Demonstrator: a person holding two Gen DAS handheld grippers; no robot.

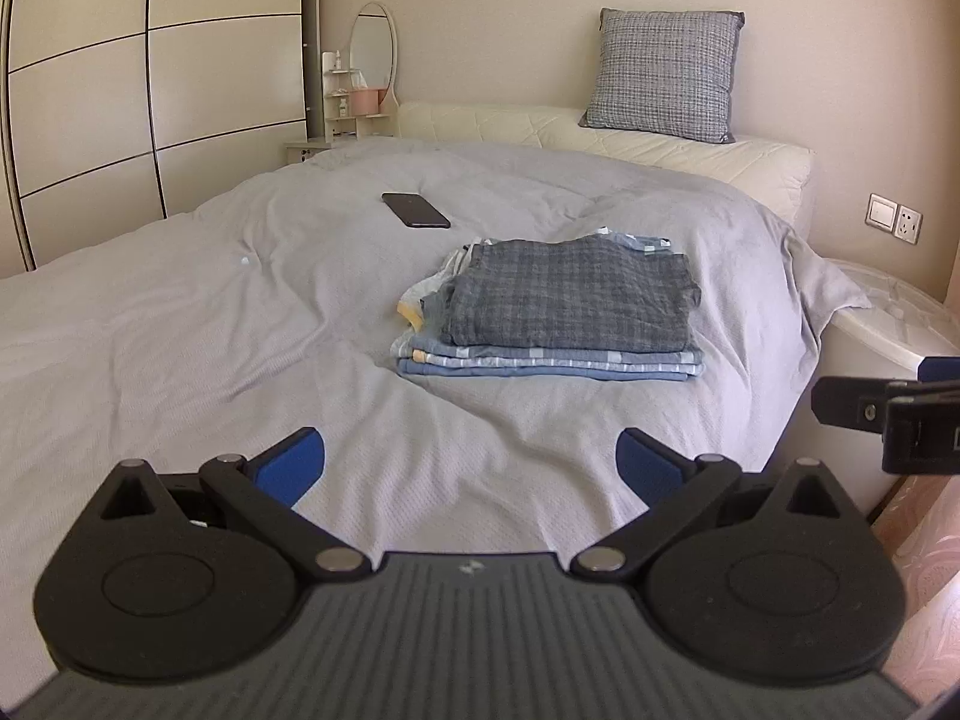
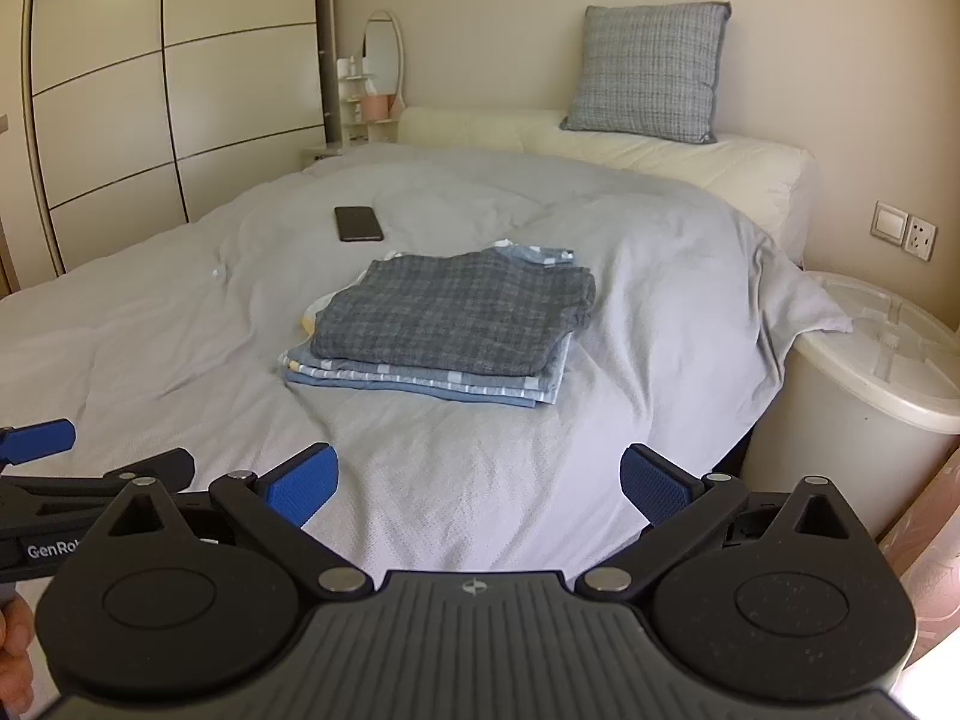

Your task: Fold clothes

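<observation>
- Bedroom: a bed under a pale grey cover, a wardrobe along the left wall, a check cushion propped at the head.
- The stack of folded clothes sits right of the bed's middle, towards the right edge; a grey check piece is on top, blue striped layers beneath, a sliver of yellow at the left side.
- A phone lies beyond the stack, towards the head, clear of it.
- Left gripper hovers over the foot end, jaws spread wide, nothing between them.
- Right gripper is the same: wide apart, empty, just beside the left one, both well short of the stack.
- A white lidded bin stands off the bed's right edge.
- Step, by my reading: the fold looks finished, since no loose garment shows on the cover. The next move probably calls for either fetching another piece from out of view or squaring the stack's ragged far edge.
- Writing: "GenRo", cut off, on the left gripper's body in the right view; nothing else legible.
</observation>
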